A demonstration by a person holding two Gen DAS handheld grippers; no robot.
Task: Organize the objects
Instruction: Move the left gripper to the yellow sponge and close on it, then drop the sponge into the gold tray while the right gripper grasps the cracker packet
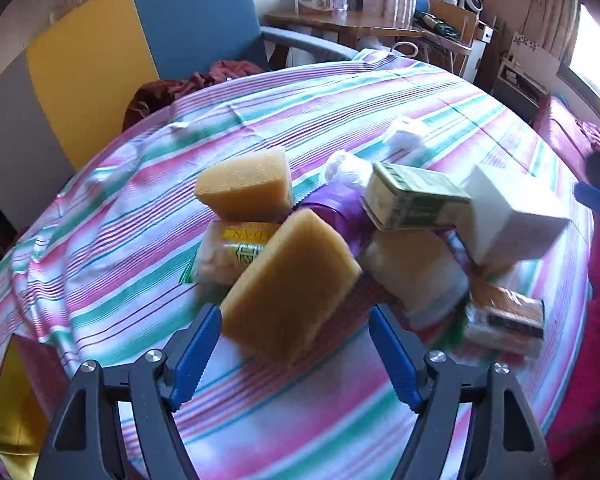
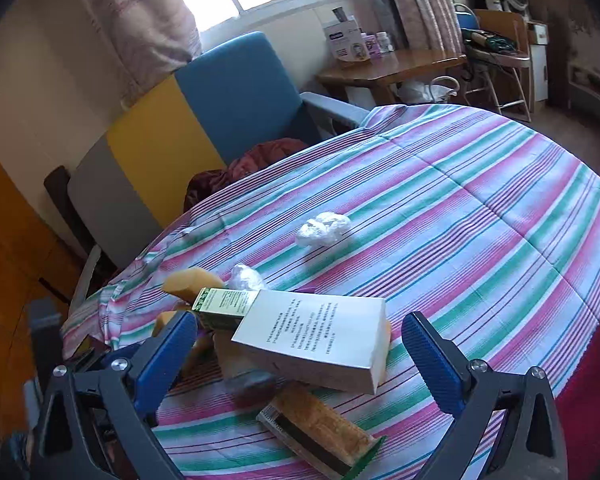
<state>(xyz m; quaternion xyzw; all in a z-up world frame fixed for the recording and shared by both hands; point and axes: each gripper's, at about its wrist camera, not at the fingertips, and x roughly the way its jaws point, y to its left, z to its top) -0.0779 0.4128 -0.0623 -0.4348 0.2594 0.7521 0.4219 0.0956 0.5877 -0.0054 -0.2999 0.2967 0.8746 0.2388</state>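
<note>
A pile of objects lies on the striped cloth (image 1: 100, 240). In the left wrist view my left gripper (image 1: 296, 320) is open, with a tilted yellow sponge (image 1: 288, 284) between and just beyond its blue fingers. Behind it are a second sponge (image 1: 246, 188), a purple roll (image 1: 340, 212), a green box (image 1: 416, 200), a white box (image 1: 512, 220) and a wrapped snack bar (image 1: 504, 320). In the right wrist view my right gripper (image 2: 300, 336) is open above the white box (image 2: 316, 340), the green box (image 2: 224, 304) and the snack bar (image 2: 320, 428).
A crumpled white wad (image 2: 324, 228) lies alone farther back on the cloth. A blue and yellow armchair (image 2: 228, 92) with red fabric (image 2: 252, 164) stands behind the table. A wooden side table (image 2: 396, 64) with boxes stands at the back. Red bedding (image 1: 572, 136) lies to the right.
</note>
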